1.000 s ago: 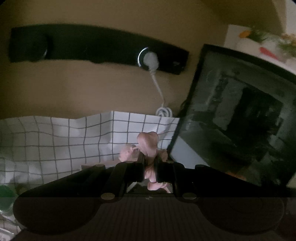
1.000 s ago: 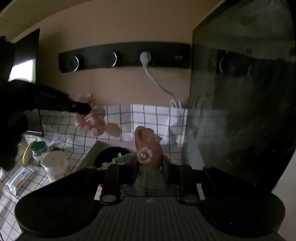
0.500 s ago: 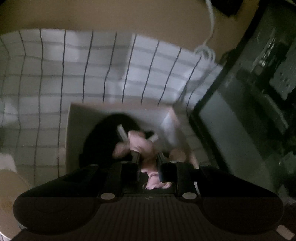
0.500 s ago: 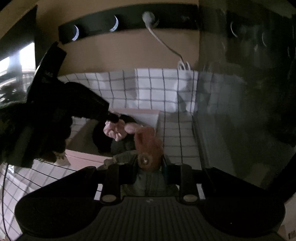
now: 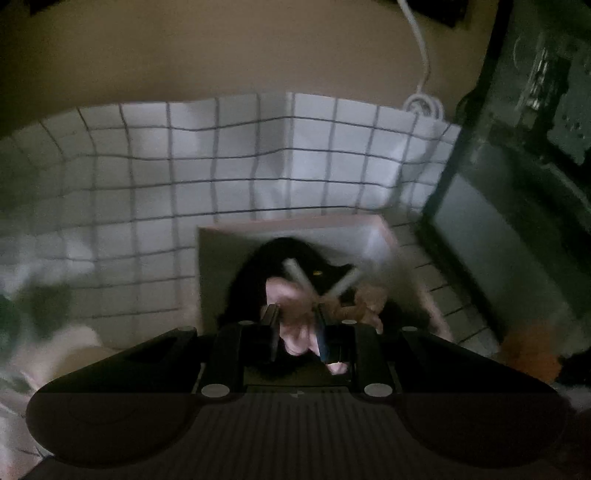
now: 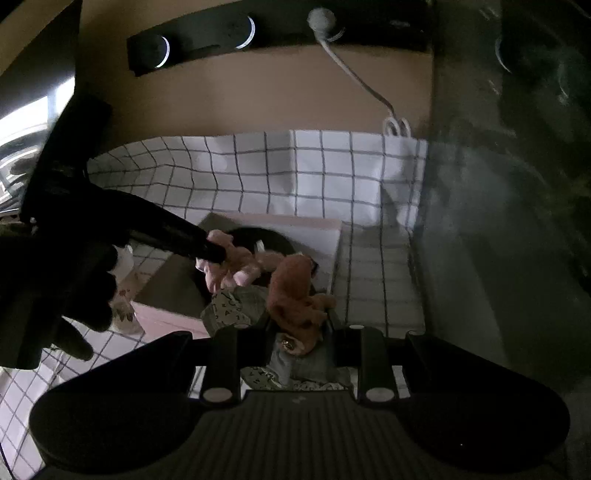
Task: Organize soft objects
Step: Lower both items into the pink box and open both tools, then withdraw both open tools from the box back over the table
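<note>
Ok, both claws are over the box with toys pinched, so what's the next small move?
Probably open the left claw: its pink plush already hangs inside the pink box, above the black item. The right claw then follows with the brown plush.

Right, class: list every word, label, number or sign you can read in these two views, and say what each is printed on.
Nothing reads with confidence.
Grey cloth beside the brown soft toy: dark printed capitals, too blurred and creased to read.
Black wall strip: no legible marking.
Left wrist view: no text shows; the picture is dim and motion-blurred.
</note>
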Action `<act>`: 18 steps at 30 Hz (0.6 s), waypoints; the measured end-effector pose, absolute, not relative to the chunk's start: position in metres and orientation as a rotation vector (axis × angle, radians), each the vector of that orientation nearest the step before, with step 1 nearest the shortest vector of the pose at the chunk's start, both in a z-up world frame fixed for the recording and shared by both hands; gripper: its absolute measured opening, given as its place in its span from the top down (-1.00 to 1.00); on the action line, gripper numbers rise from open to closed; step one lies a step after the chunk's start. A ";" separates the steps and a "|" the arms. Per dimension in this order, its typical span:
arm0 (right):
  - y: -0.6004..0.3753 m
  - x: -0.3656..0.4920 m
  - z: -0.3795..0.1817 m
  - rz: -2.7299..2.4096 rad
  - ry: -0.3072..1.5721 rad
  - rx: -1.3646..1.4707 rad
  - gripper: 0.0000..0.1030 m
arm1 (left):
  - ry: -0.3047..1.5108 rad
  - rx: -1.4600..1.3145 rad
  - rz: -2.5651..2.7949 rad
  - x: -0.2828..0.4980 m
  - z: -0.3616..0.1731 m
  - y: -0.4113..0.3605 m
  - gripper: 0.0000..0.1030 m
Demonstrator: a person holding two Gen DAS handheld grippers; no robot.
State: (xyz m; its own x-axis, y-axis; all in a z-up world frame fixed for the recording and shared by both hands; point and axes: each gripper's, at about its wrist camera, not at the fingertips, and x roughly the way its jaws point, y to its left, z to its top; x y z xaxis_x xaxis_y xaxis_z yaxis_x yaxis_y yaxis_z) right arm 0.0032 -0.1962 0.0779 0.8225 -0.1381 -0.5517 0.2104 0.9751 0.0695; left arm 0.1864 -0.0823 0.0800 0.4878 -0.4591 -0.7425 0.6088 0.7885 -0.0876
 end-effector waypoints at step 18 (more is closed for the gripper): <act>-0.184 0.078 0.112 -0.183 0.484 0.233 0.52 | 0.878 -0.077 -0.765 0.154 0.112 0.041 0.56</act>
State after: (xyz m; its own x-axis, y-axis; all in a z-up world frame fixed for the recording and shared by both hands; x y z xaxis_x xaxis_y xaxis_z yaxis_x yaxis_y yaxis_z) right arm 0.0777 -0.1838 0.1121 0.8700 -0.1181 -0.4788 0.2279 0.9573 0.1780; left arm 0.1544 0.0411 0.1123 0.3955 -0.6331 -0.6654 0.5727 0.7364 -0.3602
